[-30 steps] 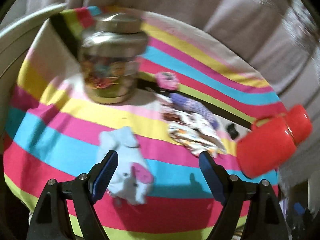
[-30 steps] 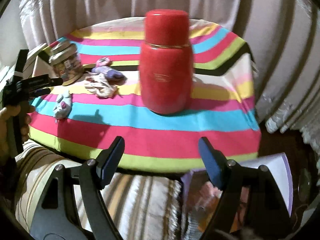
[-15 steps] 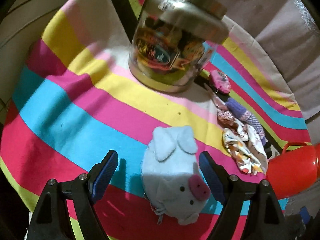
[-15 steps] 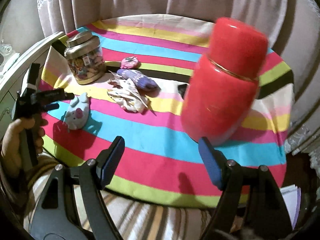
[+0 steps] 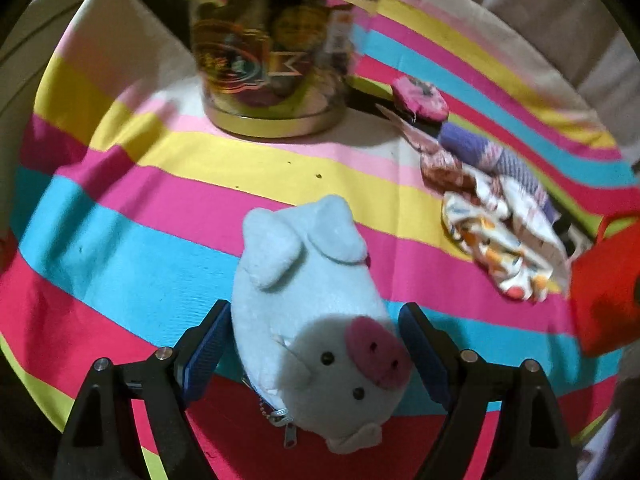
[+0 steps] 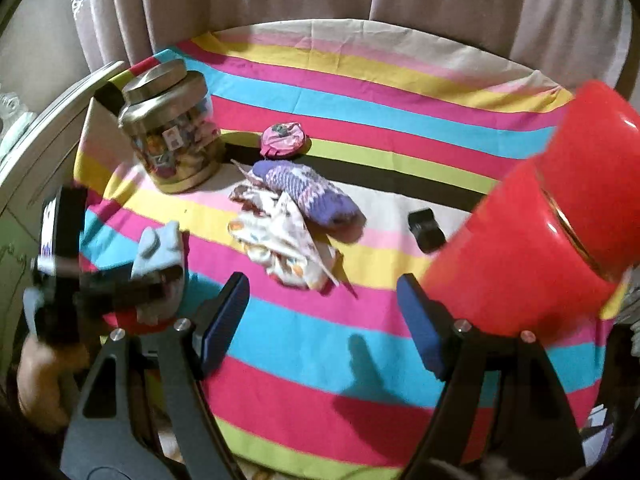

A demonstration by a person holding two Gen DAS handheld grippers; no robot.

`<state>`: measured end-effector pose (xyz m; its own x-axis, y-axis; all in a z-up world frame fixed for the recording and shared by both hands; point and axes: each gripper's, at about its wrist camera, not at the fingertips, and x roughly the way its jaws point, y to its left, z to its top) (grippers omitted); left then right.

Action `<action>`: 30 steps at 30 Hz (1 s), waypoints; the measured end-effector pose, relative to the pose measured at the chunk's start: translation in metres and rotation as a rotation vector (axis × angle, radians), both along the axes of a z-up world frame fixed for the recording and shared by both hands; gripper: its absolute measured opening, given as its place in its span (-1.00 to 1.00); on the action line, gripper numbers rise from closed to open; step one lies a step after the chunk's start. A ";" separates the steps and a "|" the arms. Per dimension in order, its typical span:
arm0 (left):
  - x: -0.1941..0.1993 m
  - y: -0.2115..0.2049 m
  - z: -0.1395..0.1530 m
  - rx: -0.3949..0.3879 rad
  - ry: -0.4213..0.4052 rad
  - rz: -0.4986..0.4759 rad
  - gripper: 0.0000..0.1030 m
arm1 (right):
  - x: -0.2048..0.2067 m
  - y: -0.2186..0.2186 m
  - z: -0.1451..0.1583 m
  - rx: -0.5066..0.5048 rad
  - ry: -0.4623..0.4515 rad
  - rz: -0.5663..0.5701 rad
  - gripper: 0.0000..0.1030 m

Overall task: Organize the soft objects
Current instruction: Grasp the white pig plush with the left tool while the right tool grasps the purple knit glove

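One pig (image 5: 316, 320) lies on the tabletop (image 5: 120, 240) between the left gripper's (image 5: 316, 340) spread fingers, neither pad pressing it; the right gripper (image 6: 324, 320) gapes empty.

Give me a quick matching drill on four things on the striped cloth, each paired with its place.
1 pig toy
2 jar
3 red container
4 purple sock

a far left, lid on
b between the open left gripper fingers
c beside the patterned cloth
d right edge

Pairs: 1-b, 2-a, 3-d, 4-c
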<state>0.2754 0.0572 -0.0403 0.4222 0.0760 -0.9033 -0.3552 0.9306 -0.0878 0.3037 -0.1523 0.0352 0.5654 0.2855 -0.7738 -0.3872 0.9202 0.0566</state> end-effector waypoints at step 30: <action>-0.004 -0.004 0.004 -0.040 -0.109 -0.069 -0.09 | 0.153 0.056 -0.073 0.099 0.264 -0.005 0.05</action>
<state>0.2714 0.0530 -0.0364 0.5213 0.0076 -0.8533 -0.2764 0.9476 -0.1604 0.4567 -0.0965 -0.0375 0.3495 0.3647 -0.8630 -0.3428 0.9070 0.2445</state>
